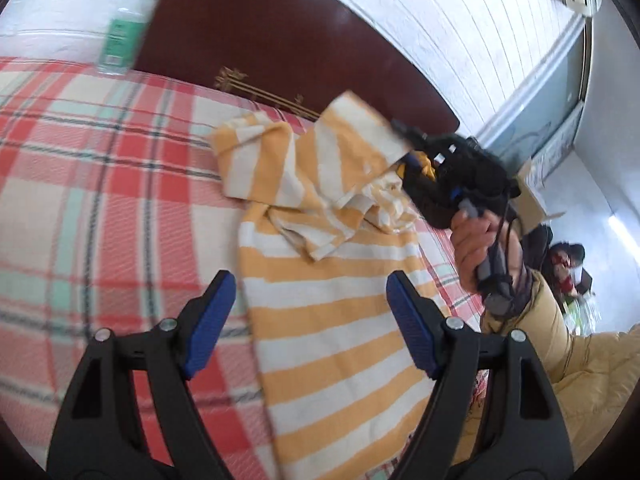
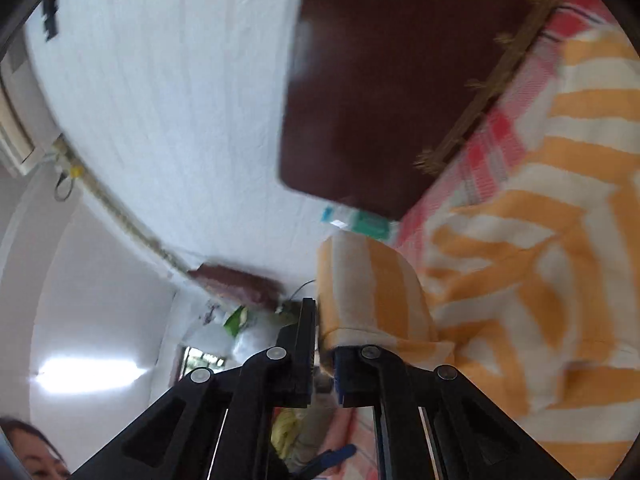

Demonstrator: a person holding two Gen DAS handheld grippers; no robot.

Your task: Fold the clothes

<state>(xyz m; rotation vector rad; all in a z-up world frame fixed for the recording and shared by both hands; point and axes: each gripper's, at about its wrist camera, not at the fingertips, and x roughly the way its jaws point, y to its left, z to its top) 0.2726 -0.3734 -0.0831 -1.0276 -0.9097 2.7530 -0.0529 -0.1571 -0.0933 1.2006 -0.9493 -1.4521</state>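
Observation:
A yellow-and-white striped garment (image 1: pixel 328 320) lies along the plaid bed cover (image 1: pixel 100 200), its upper part bunched and rumpled. My left gripper (image 1: pixel 309 280) hovers open just above the garment's flat lower part, blue pads (image 1: pixel 212 320) wide apart with nothing between them. My right gripper (image 1: pixel 406 148), held by a hand (image 1: pixel 476 240), is at the garment's top right and lifts a flap of it off the bed. In the right wrist view that gripper (image 2: pixel 318 320) is shut on the striped cloth (image 2: pixel 368 288), which stands up over its right finger.
A dark red headboard (image 1: pixel 280 40) runs behind the bed. A clear bottle with a green label (image 1: pixel 122 36) stands at its left end. The person's tan padded sleeve (image 1: pixel 560 360) is to the right of the bed. Another person (image 1: pixel 564 260) sits beyond it.

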